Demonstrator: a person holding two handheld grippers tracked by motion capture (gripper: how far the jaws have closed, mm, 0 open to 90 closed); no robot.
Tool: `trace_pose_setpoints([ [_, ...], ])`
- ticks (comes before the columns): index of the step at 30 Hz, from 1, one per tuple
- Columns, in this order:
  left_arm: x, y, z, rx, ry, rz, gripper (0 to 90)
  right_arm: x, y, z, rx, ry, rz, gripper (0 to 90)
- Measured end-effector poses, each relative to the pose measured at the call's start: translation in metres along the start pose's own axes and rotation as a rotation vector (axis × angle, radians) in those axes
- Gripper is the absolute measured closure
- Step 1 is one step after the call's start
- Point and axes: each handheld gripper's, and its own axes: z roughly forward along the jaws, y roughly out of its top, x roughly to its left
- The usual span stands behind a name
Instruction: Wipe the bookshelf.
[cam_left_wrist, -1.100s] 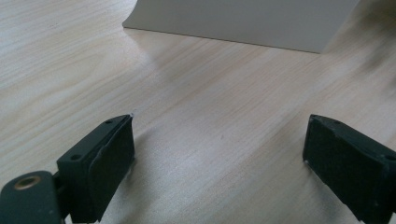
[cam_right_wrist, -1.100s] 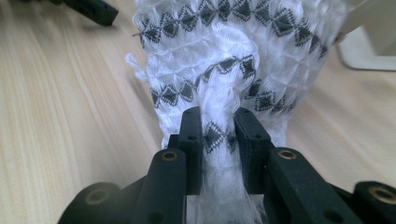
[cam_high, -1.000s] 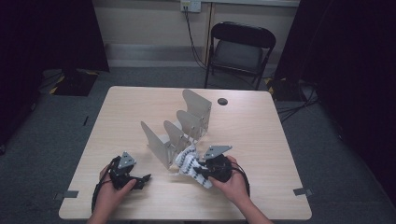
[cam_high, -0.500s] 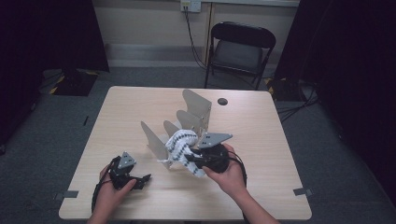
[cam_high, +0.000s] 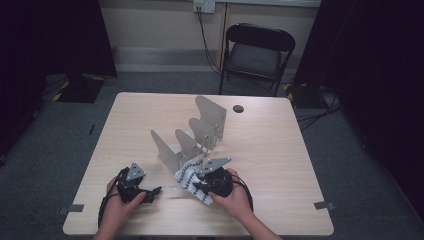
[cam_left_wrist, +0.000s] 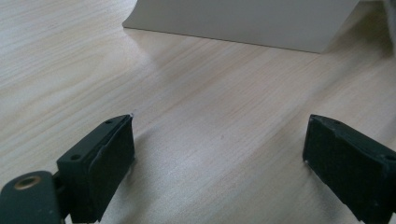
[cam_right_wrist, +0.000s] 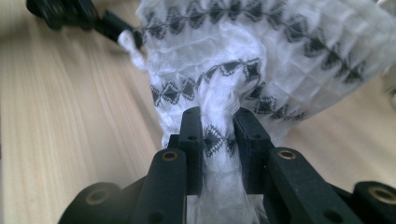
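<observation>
At a pale wooden table (cam_high: 280, 150), I pinch one white cloth (cam_right_wrist: 261, 60), patterned with rows of black diamonds, between the pressed-together jaws of my right gripper (cam_right_wrist: 218, 126). The bunched fabric rises from the pads and spreads out ahead of them. From above, the cloth (cam_high: 189, 176) lies at the near end of a grey metal rack (cam_high: 192, 137), touching its front divider, with my right gripper (cam_high: 202, 186) over it. I count four upright dividers on that one rack, stepping up in height toward the far side. My left gripper (cam_high: 150, 192) rests low over bare tabletop just left of the cloth, its jaws spread wide with nothing between them (cam_left_wrist: 219, 149). One black folding chair (cam_high: 257, 52) stands beyond the table, under one wall socket (cam_high: 204, 6), and one small dark round spot (cam_high: 238, 108) marks the tabletop. No brand, label or writing is legible anywhere.
</observation>
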Motion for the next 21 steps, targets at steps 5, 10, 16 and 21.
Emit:
trace_pose_setpoints([
  [5, 0.0, 0.0, 0.0, 0.0, -0.005, -0.004, 9.0, 0.0, -0.013, 0.009, 0.017, 0.0, -0.001, 74.0],
  [10, 0.0, 0.0, 0.0, -0.001, -0.003, -0.004, 8.9, 0.0, -0.019, 0.006, 0.016, -0.001, -0.003, 73.7],
  [16, 0.0, 0.0, 0.0, -0.001, -0.004, -0.004, 9.0, -0.002, -0.028, -0.004, 0.021, 0.002, -0.004, 72.0],
  [21, 0.0, 0.0, 0.0, -0.001, -0.003, -0.005, 8.9, -0.006, -0.038, -0.014, 0.028, 0.008, 0.011, 67.4],
])
